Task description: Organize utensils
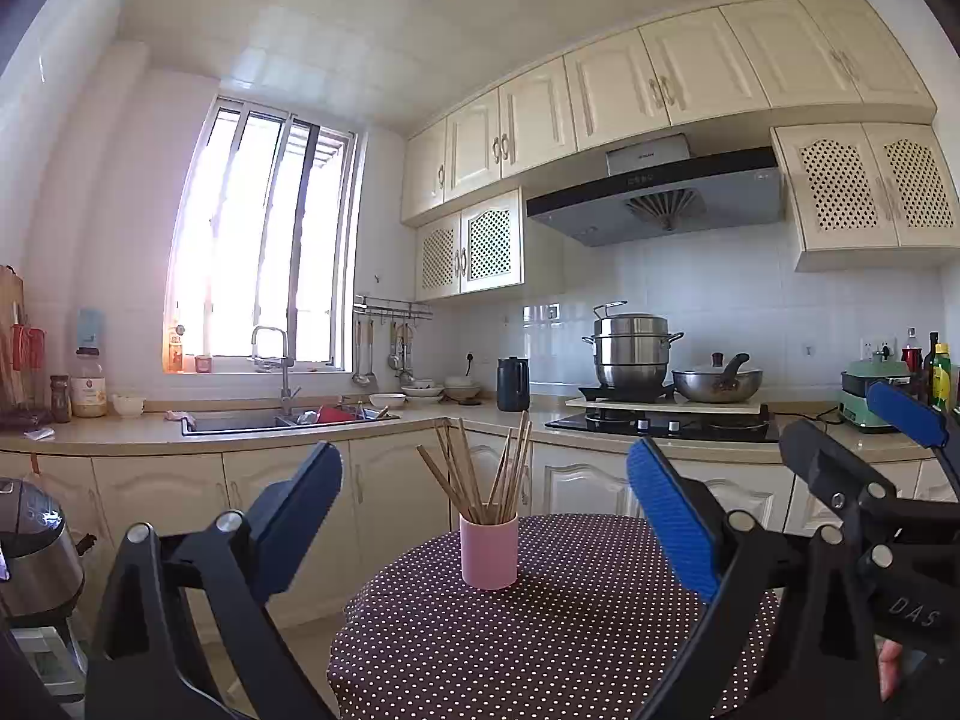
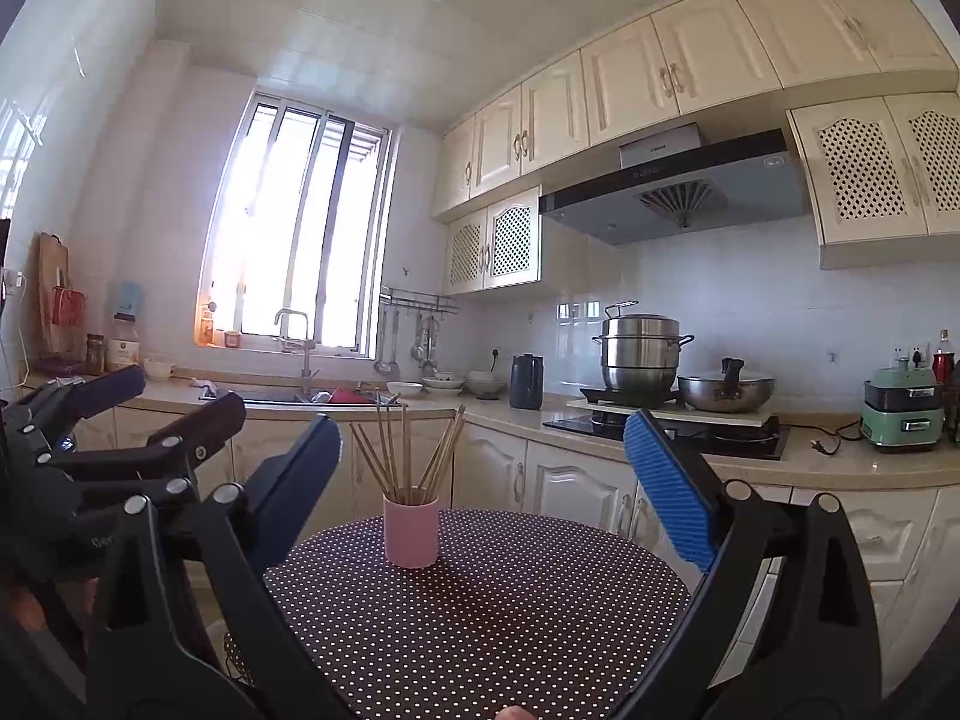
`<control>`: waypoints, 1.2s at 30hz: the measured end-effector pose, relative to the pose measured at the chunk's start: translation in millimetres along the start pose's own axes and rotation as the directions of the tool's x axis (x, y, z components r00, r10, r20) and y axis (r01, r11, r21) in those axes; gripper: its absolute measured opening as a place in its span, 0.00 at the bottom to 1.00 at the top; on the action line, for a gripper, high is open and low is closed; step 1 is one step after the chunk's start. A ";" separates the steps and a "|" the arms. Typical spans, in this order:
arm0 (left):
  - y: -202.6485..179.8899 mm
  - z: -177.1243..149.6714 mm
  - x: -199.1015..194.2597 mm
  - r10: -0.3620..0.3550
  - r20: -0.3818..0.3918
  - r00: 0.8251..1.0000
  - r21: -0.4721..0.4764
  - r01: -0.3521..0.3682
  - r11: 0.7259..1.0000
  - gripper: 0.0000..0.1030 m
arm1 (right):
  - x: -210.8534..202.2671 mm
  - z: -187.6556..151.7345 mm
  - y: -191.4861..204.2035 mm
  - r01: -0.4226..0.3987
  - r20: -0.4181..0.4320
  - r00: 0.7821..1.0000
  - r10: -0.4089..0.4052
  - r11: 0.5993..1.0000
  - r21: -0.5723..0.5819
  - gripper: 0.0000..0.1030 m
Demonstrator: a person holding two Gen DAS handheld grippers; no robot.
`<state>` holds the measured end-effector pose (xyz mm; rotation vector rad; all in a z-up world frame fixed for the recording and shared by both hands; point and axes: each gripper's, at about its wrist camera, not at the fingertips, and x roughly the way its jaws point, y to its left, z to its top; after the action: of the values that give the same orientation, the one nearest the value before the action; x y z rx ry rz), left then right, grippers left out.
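Here, a pink cup (image 1: pixel 489 549) is seen upright on the round table (image 1: pixel 540 648) with the polka-dot cloth, and the wooden chopsticks (image 1: pixel 480 474) are fanned out inside it, their tips splayed to both sides. The left gripper (image 1: pixel 486 534) is held short of the cup with its fingers spread wide and nothing between them; the right gripper (image 2: pixel 483 495) is likewise held spread and empty, with the cup nearer its left finger. If the chopsticks are to be gathered or drawn out, one stick or a small bunch is best pinched well above the cup's rim, and the cup steadied by the other gripper, since a light, tall cup is judged easy to tip. Open cloth is left on every side of the cup, but the table's far edge lies close behind it, so pushes away from the grippers are best avoided.
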<state>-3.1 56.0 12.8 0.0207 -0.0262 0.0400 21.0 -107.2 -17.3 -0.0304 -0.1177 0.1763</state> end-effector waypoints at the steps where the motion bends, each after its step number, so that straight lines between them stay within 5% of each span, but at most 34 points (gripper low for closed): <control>1: -0.6 -0.2 0.0 0.001 0.001 1.000 0.002 -0.001 1.000 0.92 | -0.3 0.1 -0.3 0.000 0.000 1.000 0.000 1.000 0.000 0.91; 36: -4.2 -1.1 3.1 -0.001 0.003 1.000 -0.004 0.001 1.000 0.92 | -3.5 3.0 4.9 0.002 -0.008 1.000 -0.002 1.000 -0.001 0.91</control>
<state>0.2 52.0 11.7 0.0170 -0.0290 0.0385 16.3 -103.0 -14.9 -0.0316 -0.1097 0.1741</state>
